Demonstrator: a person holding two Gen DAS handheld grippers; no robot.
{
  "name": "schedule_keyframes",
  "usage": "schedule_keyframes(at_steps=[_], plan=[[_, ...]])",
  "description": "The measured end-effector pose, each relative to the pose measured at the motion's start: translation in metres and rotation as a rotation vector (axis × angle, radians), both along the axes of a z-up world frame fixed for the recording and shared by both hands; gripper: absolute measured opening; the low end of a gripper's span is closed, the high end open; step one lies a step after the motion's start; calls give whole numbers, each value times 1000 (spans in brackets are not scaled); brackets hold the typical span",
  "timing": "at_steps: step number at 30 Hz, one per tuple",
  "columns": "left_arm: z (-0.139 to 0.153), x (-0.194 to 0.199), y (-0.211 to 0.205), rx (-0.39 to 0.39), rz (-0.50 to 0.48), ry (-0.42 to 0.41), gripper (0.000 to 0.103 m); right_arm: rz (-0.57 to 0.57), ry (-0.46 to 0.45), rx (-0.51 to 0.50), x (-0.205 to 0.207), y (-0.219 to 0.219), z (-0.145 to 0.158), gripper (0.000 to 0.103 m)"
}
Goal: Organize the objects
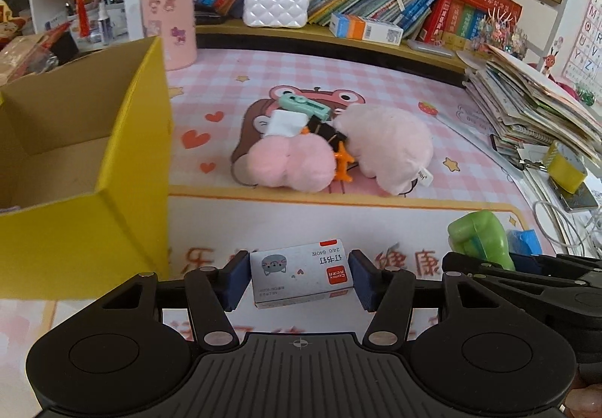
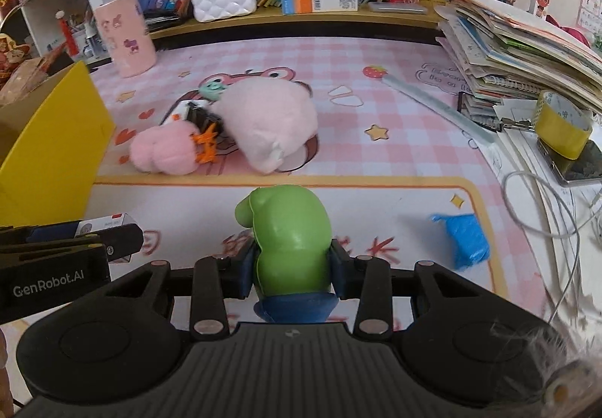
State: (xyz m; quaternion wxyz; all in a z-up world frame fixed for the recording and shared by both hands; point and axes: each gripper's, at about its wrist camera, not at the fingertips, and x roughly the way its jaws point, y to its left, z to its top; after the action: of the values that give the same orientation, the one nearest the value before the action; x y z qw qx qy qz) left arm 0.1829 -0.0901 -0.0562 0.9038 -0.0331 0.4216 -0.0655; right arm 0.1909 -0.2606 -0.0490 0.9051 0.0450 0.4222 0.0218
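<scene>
My left gripper is shut on a small white staple box with a grey cat print, held above the pink desk mat. An open yellow cardboard box stands just to its left. My right gripper is shut on a green toy fist with a blue base; that toy also shows at the right of the left wrist view. In the middle of the mat lies a pile: a pink fluffy ball, a pale pink plush, a mint stapler and an orange clip.
A crumpled blue wrapper lies on the mat to the right. A pink cylinder and a white quilted purse stand at the back before the bookshelf. A stack of papers, a yellow tape roll and cables crowd the right side.
</scene>
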Motion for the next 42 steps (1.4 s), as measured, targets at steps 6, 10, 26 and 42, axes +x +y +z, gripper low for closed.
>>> schedule_keyframes(at_steps=[6,10,26,42], plan=[[8,-24,26,-16,11,-27,56,12,-5,-2,-25,28,6,37],[15,-41,48,-29,34,-52,55,26,-23,-13,-41,49,14,37],[27,-119,153,-43,148,-84,55,150,-41,-21,-105,160,25,37],[40,-178,224,-33,202,-144,55,209,-86,-13,-157,235,33,37]])
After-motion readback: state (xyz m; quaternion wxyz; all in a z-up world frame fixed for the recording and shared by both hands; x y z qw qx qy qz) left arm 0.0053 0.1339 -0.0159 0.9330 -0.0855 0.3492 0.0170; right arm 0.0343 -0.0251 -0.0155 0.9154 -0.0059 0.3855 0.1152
